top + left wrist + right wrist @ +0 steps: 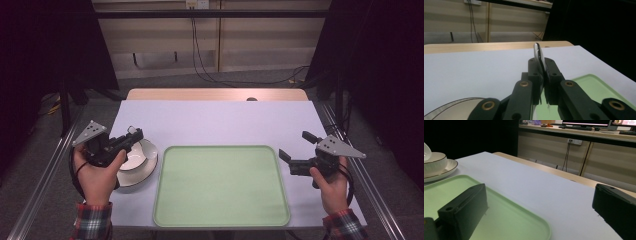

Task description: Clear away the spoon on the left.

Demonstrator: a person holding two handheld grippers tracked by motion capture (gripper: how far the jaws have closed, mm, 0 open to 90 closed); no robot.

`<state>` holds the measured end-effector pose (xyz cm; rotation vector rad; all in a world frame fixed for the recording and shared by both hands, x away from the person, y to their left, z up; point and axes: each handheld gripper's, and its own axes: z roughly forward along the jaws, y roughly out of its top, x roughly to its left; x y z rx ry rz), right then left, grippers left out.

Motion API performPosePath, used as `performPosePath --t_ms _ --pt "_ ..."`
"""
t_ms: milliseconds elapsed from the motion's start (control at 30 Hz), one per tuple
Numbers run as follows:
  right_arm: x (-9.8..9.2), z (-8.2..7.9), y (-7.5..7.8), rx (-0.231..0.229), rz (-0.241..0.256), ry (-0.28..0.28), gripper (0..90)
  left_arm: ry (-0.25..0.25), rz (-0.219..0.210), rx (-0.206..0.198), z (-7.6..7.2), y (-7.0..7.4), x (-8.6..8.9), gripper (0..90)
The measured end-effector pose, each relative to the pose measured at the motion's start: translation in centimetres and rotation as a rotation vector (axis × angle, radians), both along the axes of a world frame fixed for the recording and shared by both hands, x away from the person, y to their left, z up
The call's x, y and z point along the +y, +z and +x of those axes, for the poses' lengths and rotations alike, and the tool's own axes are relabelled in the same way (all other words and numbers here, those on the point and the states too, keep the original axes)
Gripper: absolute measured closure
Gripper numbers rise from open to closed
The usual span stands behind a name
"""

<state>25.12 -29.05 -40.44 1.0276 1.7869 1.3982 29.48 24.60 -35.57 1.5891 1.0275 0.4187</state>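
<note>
My left gripper [132,136] is shut on a white spoon [537,50], which stands edge-on and sticks out past the fingertips. It hovers over a white bowl [134,159] that sits on a dark-rimmed white plate [146,170] at the table's left. The right gripper view shows the bowl [435,161], the plate [450,167] and a bit of the spoon [425,151] at its far left. A pale green tray [220,185] lies in the middle with nothing on it. My right gripper [294,145] is held open just past the tray's right edge, its jaws wide apart and bare.
The white tabletop [215,122] stretches behind the tray, with a wooden strip [215,94] along its far edge. Metal rails run along both sides of the table. Cables hang down the back wall.
</note>
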Motion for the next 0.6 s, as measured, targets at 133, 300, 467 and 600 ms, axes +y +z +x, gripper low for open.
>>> performPosePath --t_ms 133,300,467,600 --pt "0.0 0.0 -0.1 0.006 -0.005 0.013 0.0 -0.019 0.003 0.003 0.0 -0.2 -0.6 85.2" --pt "0.0 0.0 -0.3 0.003 -0.006 0.012 0.0 -0.038 0.008 0.009 0.1 -0.4 -1.1 85.2" --pt "0.0 0.0 -0.2 0.005 -0.002 0.017 0.0 -0.059 0.004 0.014 0.1 -0.5 -1.5 85.3" --pt "-0.1 0.0 -0.3 0.005 -0.005 0.017 0.0 -0.061 0.011 0.020 0.0 -0.7 -1.9 85.2"
